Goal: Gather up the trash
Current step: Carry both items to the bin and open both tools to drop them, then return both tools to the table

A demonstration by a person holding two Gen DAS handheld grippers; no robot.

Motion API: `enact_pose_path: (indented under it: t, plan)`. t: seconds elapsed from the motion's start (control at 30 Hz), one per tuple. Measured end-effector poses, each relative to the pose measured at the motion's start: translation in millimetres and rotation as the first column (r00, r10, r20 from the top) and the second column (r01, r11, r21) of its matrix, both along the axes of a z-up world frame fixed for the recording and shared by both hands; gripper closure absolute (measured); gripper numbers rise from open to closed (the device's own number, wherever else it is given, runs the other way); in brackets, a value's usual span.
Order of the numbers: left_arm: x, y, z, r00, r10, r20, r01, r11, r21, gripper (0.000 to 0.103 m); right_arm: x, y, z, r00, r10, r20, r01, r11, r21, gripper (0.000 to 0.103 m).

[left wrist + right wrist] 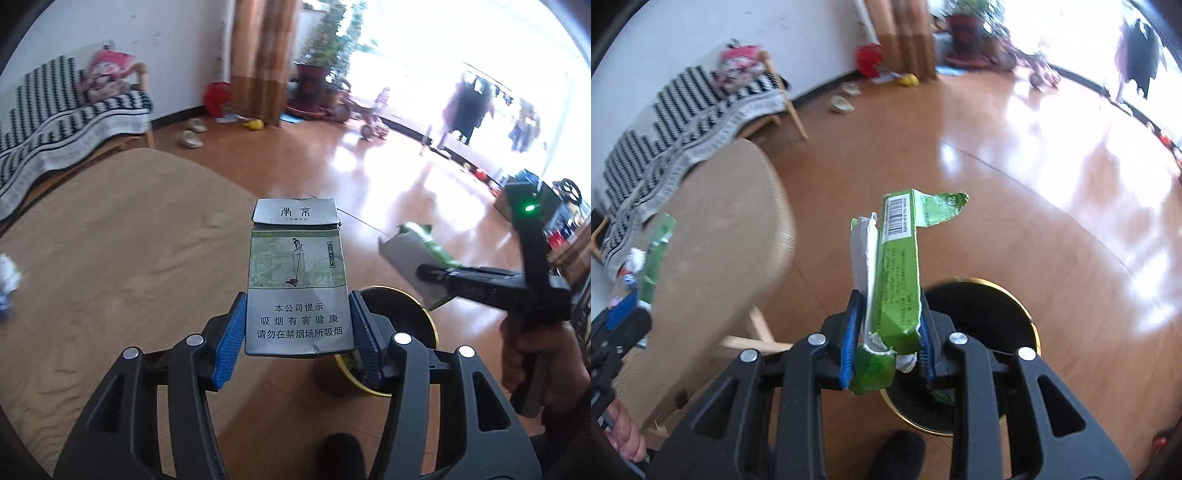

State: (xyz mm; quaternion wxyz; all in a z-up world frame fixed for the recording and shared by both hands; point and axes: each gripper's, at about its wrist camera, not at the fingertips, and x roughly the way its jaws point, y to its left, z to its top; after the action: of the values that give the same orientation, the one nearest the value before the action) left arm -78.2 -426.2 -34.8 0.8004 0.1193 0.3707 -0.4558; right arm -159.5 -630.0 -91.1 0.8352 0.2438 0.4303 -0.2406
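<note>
My left gripper (pixel 297 332) is shut on a grey cigarette pack (pixel 297 277) with a green picture and a torn-open lid, held upright between the blue pads. Just behind and below it stands a round black bin with a gold rim (pixel 434 328). My right gripper (pixel 888 332) is shut on a torn green wrapper (pixel 897 266) with a barcode and a grey lining, directly above the same bin (pixel 1036 332). In the left wrist view the right gripper (pixel 436 273) comes in from the right with the wrapper (pixel 417 251), a hand (pixel 546 362) on its handle.
A round beige table (pixel 110 258) fills the left, with crumpled white paper (pixel 7 277) at its edge. Behind it stands a sofa with a striped cover (pixel 55 122). Slippers (pixel 190 138), a potted plant (pixel 317 85) and a tricycle (pixel 369 118) stand on the shiny wooden floor.
</note>
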Motion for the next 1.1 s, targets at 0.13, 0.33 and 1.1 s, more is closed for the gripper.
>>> enact_pose_path:
  t: [0.13,0.33,1.1]
  plan:
    - [-9.6,-32.5,-17.3,0.999,-0.047,-0.018,0.047,0.999,0.017,0.05,-12.9,-30.2,-41.4,0.994,-0.037,-0.098,0.043,0.997,0.062,0.075]
    - [-19.4,-68.3,-41.3,0.995,-0.1,-0.028,0.102,0.993,0.06,0.05,-27.2,-61.4,-88.9,0.978,-0.073,-0.196,0.103,0.984,0.147,0.075]
    - [-39.0,-131.0,-97.2,0.967,-0.219,-0.132,0.235,0.964,0.124,0.049,-68.9,-96.9,-65.9,0.944,-0.309,-0.112,0.321,0.941,0.108,0.029]
